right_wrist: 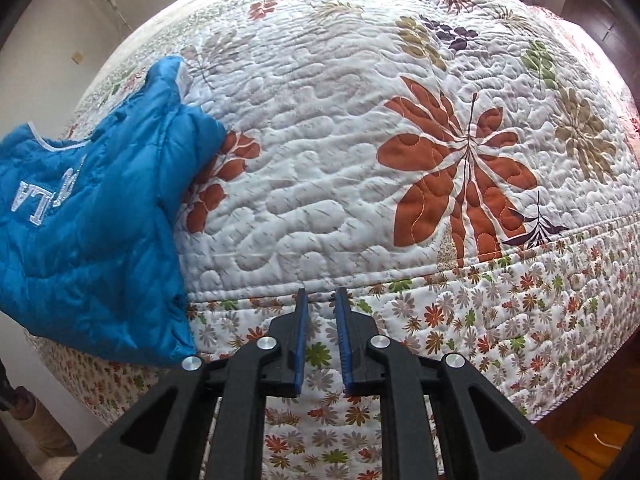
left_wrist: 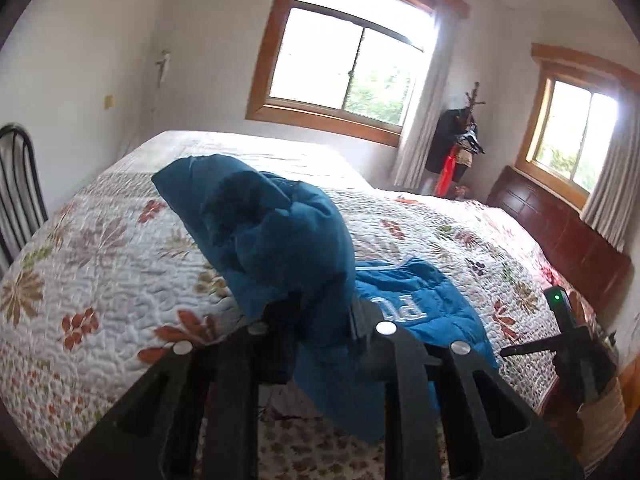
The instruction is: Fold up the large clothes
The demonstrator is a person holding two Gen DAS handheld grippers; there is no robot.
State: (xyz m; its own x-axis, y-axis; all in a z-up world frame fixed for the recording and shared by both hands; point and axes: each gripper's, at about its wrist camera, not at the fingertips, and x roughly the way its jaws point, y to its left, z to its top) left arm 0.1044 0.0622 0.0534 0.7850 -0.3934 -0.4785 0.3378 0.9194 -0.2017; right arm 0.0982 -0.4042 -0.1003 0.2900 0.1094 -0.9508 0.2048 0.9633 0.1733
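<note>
left gripper (left_wrist: 320,320) is clamping a bunched fold of the blue puffer jacket (left_wrist: 280,232), lifting it off the floral quilt (left_wrist: 120,248); right gripper (right_wrist: 322,320) is sitting slightly apart, nothing between its pads, hovering at the bed edge, jacket (right_wrist: 88,216) lying to its left, windows (left_wrist: 352,60) behind

Blue quilted jacket (right_wrist: 92,216) with silver lettering filled the frame's left; the white bedspread (right_wrist: 340,160) carried rust, olive and purple leaf prints.
</note>
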